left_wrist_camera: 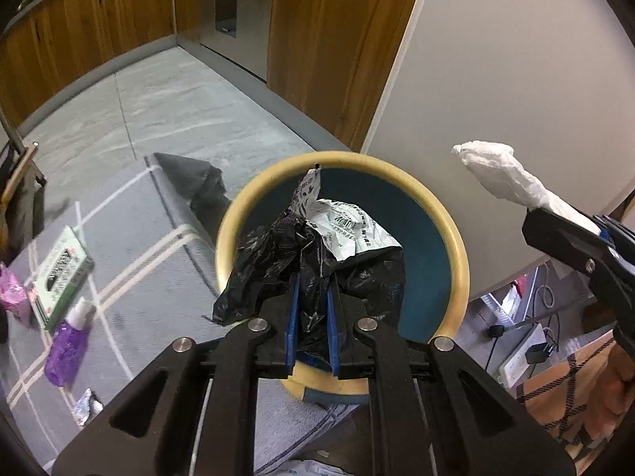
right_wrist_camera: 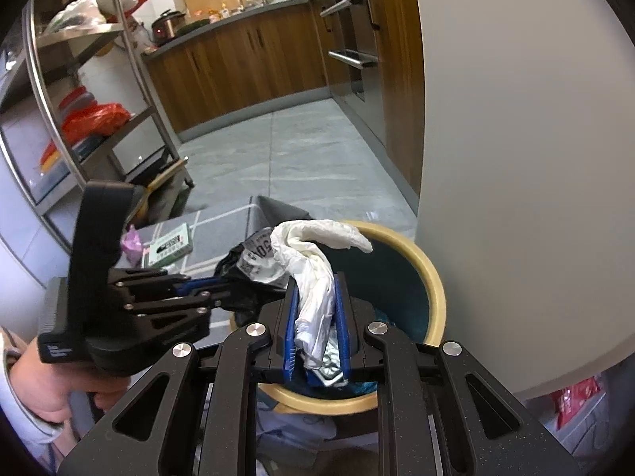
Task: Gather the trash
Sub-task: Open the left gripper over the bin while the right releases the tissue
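Observation:
My left gripper is shut on a crumpled black plastic bag with a white printed wrapper bunched in it, held right over the mouth of a round bin with a cream rim and teal inside. In the right wrist view the left gripper comes in from the left, with the black bag above the bin. My right gripper is shut on a wad of white tissue and a bit of foil, also above the bin. The same tissue shows at the right of the left wrist view.
On the grey patterned rug lie a green box, a purple bottle, a pink wrapper and a small foil scrap. A white round tabletop overhangs the bin. Wooden cabinets and a metal shelf rack stand behind.

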Action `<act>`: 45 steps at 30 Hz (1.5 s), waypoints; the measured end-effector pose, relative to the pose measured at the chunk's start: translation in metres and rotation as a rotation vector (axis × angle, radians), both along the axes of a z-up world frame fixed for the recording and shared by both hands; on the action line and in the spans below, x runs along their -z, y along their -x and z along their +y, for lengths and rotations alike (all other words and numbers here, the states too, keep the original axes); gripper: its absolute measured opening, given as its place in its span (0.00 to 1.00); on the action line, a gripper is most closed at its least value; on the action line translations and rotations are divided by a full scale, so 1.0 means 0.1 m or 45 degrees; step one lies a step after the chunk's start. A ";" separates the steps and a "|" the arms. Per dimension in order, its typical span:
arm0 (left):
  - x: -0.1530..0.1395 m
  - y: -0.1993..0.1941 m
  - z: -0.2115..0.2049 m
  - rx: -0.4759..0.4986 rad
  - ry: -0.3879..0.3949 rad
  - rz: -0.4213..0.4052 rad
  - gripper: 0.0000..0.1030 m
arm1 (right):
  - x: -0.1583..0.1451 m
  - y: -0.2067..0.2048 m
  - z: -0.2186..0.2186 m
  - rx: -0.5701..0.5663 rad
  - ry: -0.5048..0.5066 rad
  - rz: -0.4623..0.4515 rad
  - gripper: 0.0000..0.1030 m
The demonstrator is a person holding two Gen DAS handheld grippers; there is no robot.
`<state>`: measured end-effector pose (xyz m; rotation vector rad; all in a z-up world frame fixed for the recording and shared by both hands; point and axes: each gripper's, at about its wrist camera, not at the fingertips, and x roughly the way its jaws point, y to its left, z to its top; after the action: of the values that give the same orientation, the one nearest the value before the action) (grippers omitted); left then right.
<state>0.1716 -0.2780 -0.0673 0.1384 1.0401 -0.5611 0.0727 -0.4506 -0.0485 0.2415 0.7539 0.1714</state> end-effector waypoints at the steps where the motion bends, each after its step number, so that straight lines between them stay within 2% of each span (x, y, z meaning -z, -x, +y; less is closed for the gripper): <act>1: 0.04 -0.03 -0.01 -0.007 0.003 0.012 0.13 | 0.02 -0.02 0.01 -0.004 0.006 0.011 0.18; 3: 0.10 -0.08 0.00 -0.010 0.010 0.032 0.17 | 0.04 -0.05 0.02 -0.007 0.010 0.029 0.18; 4: 0.14 -0.11 0.00 -0.005 0.014 0.048 0.23 | 0.06 -0.07 0.02 -0.009 0.010 0.037 0.18; 5: 0.17 -0.11 0.01 -0.005 0.013 0.057 0.37 | 0.07 -0.09 0.02 -0.008 0.016 0.045 0.18; 7: 0.18 -0.12 0.04 -0.015 0.021 0.061 0.52 | 0.10 -0.11 0.02 -0.008 0.018 0.059 0.18; 15: 0.00 -0.11 0.18 -0.068 0.060 0.054 0.66 | 0.21 -0.19 0.14 -0.040 0.050 0.103 0.18; 19: -0.07 -0.12 0.28 -0.094 0.073 0.054 0.77 | 0.26 -0.26 0.18 -0.040 0.062 0.124 0.23; 23: -0.12 -0.13 0.36 -0.113 0.075 0.048 0.79 | 0.30 -0.32 0.23 -0.041 0.069 0.132 0.30; 28: -0.17 -0.17 0.49 -0.149 0.079 0.036 0.79 | 0.31 -0.33 0.29 -0.055 0.080 0.127 0.49; 32: -0.22 -0.18 0.60 -0.173 0.093 0.028 0.81 | 0.30 -0.31 0.29 -0.056 0.072 0.110 0.58; 34: -0.23 -0.18 0.69 -0.190 0.097 0.027 0.82 | 0.28 -0.30 0.29 -0.053 0.065 0.102 0.66; 42: -0.23 -0.19 1.01 -0.264 0.103 0.028 0.86 | 0.18 -0.32 0.33 -0.021 0.049 0.075 0.88; 45: -0.23 -0.17 1.12 -0.279 0.093 0.017 0.89 | 0.15 -0.35 0.37 -0.004 0.045 0.072 0.92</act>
<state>0.1891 -0.1657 -0.0442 -0.0437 1.0313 -0.4006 0.1074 -0.4137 -0.0634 0.2120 0.8131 0.1547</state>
